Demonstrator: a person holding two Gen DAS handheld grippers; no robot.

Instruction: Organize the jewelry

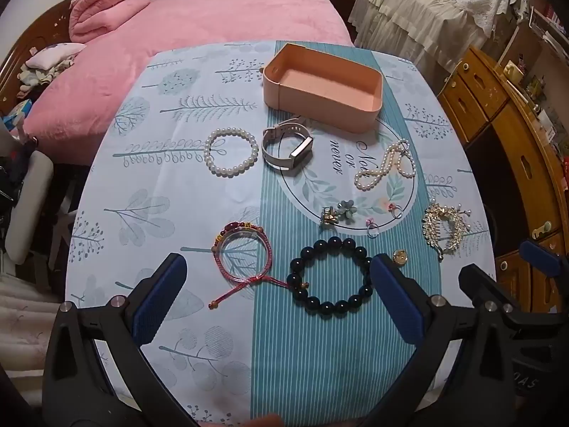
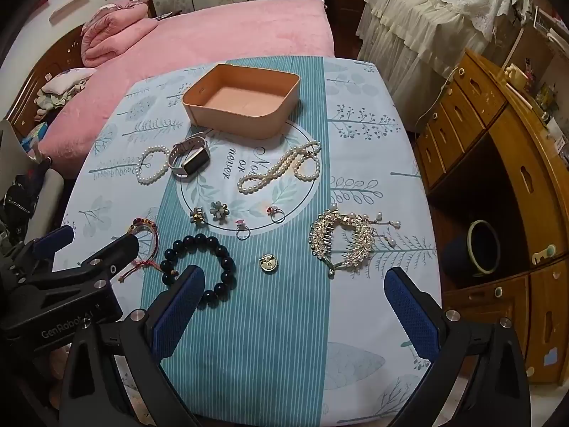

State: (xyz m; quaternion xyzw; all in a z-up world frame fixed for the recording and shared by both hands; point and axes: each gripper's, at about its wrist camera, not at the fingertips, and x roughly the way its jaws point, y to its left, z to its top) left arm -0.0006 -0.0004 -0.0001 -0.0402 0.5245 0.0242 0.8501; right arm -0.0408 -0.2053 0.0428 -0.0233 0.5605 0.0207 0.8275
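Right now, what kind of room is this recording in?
Most likely a bedroom at home: a bed with a pink cover lies behind the cloth-covered table, and wooden drawers stand to the right.

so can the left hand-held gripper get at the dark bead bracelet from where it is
Probably yes: the left hand-held gripper is open, and the dark bead bracelet lies flat between its fingers with nothing on top; the red string bracelet lies close beside it.

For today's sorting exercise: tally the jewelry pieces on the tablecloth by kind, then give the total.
Bracelets: 3 (white pearl bracelet, red braided cord bracelet, dark round-bead bracelet)
Pearl necklace: 1
Pale-strap wristwatch: 1
Flower pieces and small rings: 4
Gold crystal hair comb: 1
Small gold round piece: 1
Total: 11
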